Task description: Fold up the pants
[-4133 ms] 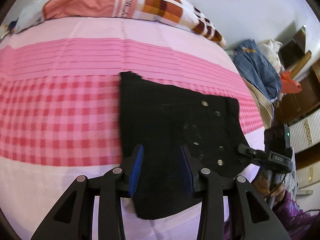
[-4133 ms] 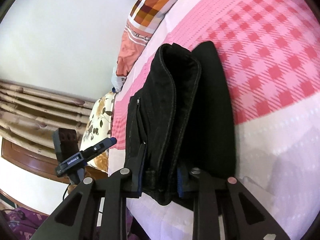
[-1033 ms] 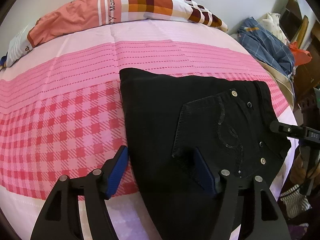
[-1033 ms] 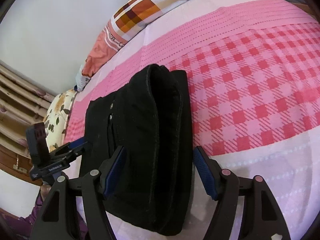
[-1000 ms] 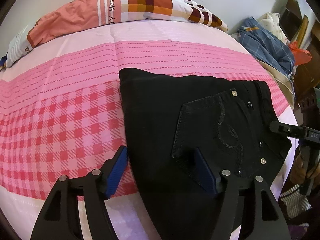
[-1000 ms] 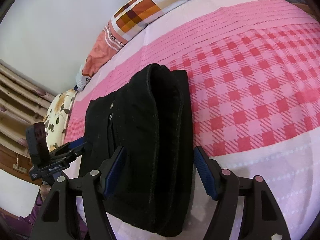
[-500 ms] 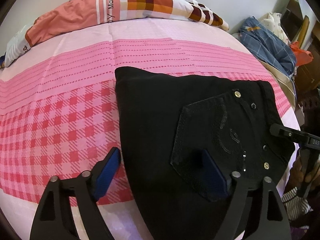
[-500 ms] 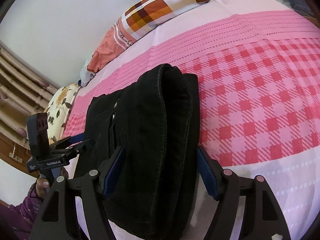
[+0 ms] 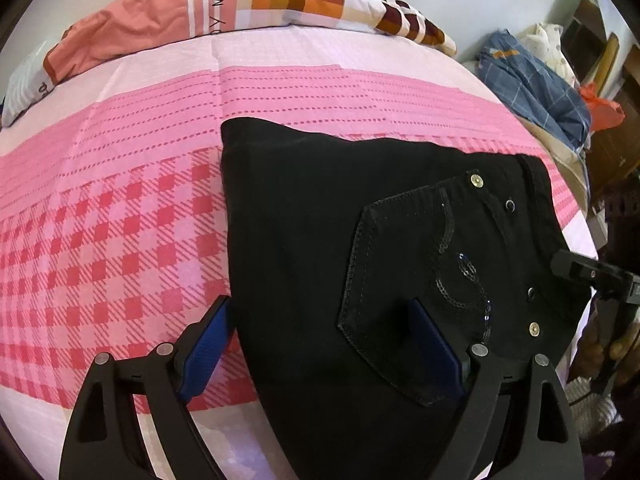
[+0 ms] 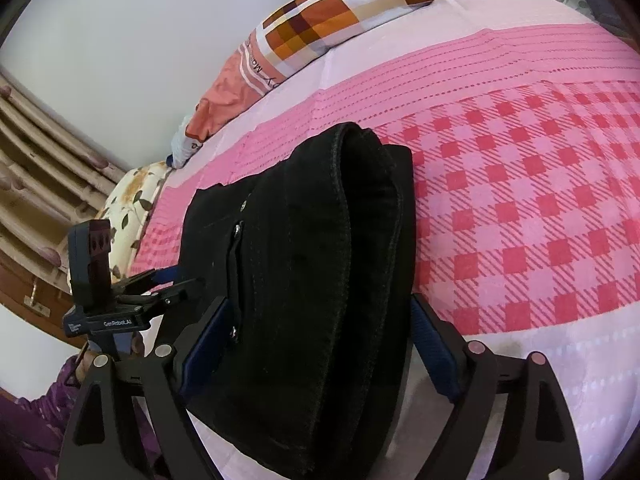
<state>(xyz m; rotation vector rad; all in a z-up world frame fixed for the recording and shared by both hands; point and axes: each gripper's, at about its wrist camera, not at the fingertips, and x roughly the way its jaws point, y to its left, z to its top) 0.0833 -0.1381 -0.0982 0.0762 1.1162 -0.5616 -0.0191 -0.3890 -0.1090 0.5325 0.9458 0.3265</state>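
The black pants (image 9: 320, 240) lie folded in a compact stack on the pink checked bed, back pocket with studs facing up. My left gripper (image 9: 320, 344) is open, its blue pads spread over the stack's near edge. In the right wrist view the pants (image 10: 320, 280) show as a thick folded bundle seen from the side. My right gripper (image 10: 320, 356) is open wide, its jaws on either side of the bundle and not closed on it. The left gripper (image 10: 160, 284) shows at the left of that view, and the right gripper (image 9: 592, 276) shows at the right edge of the left wrist view.
A patterned pillow (image 9: 248, 4) lies at the head of the bed. A heap of blue clothes (image 9: 532, 84) and wooden furniture stand off the bed's right side. A floral pillow (image 10: 128, 204) and curtains lie beyond the far side in the right wrist view.
Both grippers have opened, the right one releasing the folded bundle, and moved in closer over the pants. The pants now lie flat on the bed.
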